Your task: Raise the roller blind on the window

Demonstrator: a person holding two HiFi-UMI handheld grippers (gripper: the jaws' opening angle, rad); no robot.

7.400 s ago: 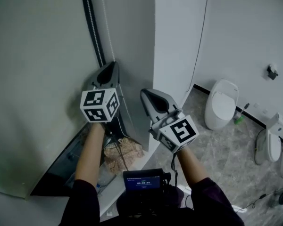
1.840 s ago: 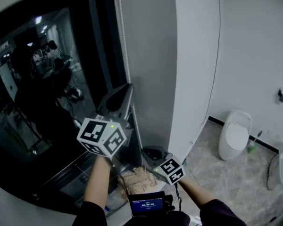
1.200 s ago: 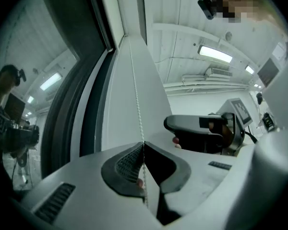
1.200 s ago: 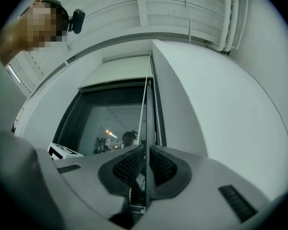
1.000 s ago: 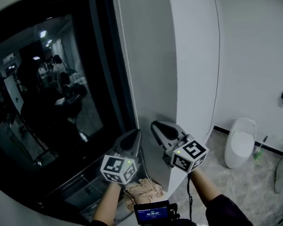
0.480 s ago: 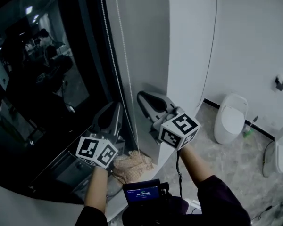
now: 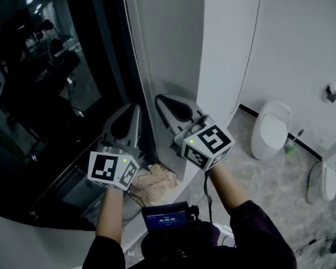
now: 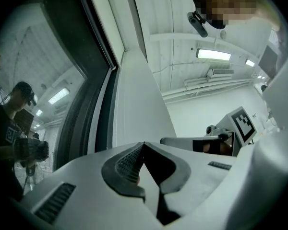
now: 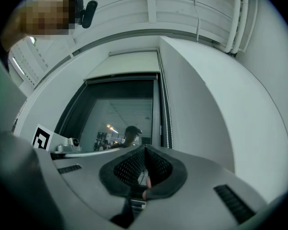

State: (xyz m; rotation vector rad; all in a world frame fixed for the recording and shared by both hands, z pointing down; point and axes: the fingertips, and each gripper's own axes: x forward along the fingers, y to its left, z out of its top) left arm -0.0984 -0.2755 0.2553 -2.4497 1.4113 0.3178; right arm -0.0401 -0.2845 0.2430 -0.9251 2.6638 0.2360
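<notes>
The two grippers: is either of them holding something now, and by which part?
Nothing is held. The left gripper and right gripper are both shut, empty; the white bead chain hangs free.

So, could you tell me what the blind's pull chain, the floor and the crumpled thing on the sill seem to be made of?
Pull chain: small pale beads in a row, plastic or metal; I cannot tell which.
Floor: grey veined tiles with a slight sheen, likely stone or stone-look ceramic.
Crumpled thing: beige, loosely folded and coarse-textured, probably cloth or netting.
</notes>
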